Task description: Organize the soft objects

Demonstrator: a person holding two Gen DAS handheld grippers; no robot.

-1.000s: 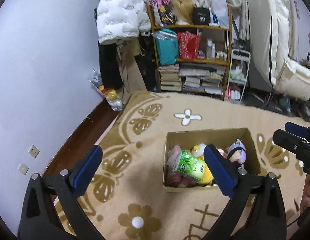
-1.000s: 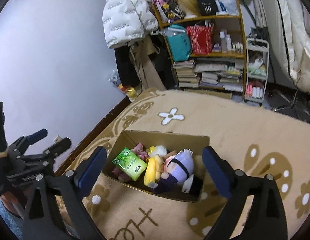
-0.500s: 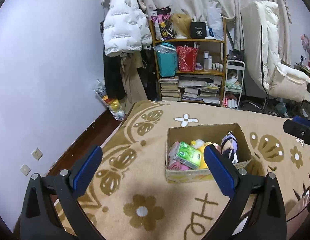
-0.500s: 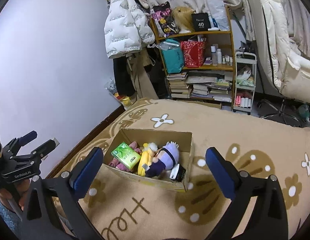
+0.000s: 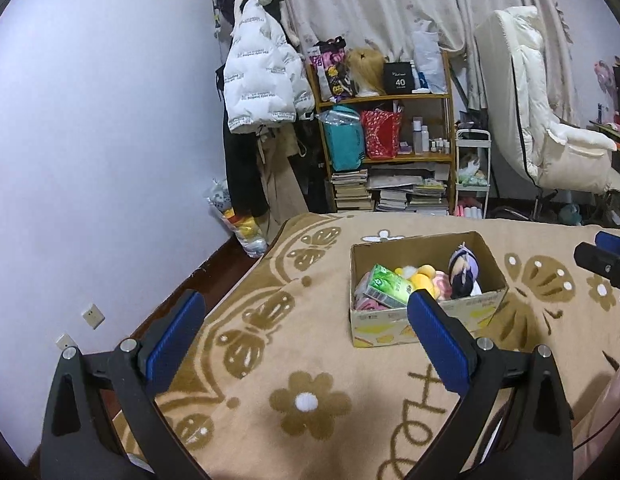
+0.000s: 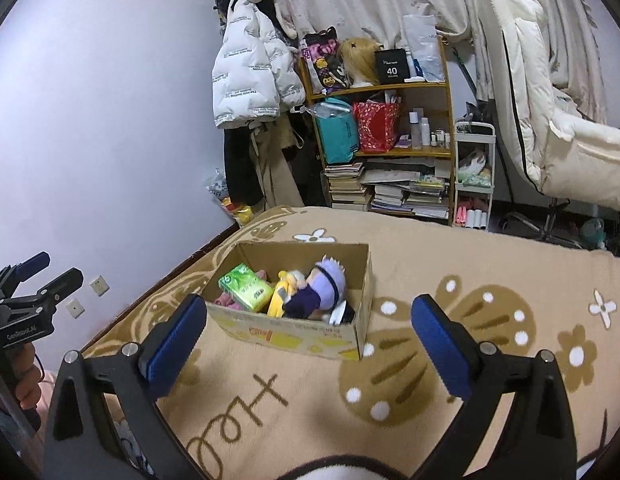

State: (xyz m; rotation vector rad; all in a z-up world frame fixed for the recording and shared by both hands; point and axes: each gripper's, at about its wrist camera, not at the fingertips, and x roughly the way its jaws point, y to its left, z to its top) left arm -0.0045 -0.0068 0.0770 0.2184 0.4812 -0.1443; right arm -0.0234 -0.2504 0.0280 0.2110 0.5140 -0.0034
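Holding both tongs spread wide and empty above the patterned blanket [image 5: 310,360], you have your left tongs [image 5: 306,336] low in the left wrist frame and your right tongs [image 6: 306,336] low in the right wrist frame, neither touching anything. The cardboard box [image 6: 310,336] sits at the centre of the right view, and the soft things are already inside it: a green tissue pack [image 6: 248,286] at its left end, a yellow plush [image 6: 281,298] in the middle, and a purple-haired doll [image 6: 327,280] towards the right.

Judging from this, little seems left to put away, so the risk lies in reaching back in. The tissue pack lies tilted on top of the pink items [image 5: 363,304] beneath it, and a careless nudge could tip it over the low front wall. The box looks light; catching its rim with a finger could drag it across the blanket. In the right of the left view your tongs sit close together, so watch for a clash.
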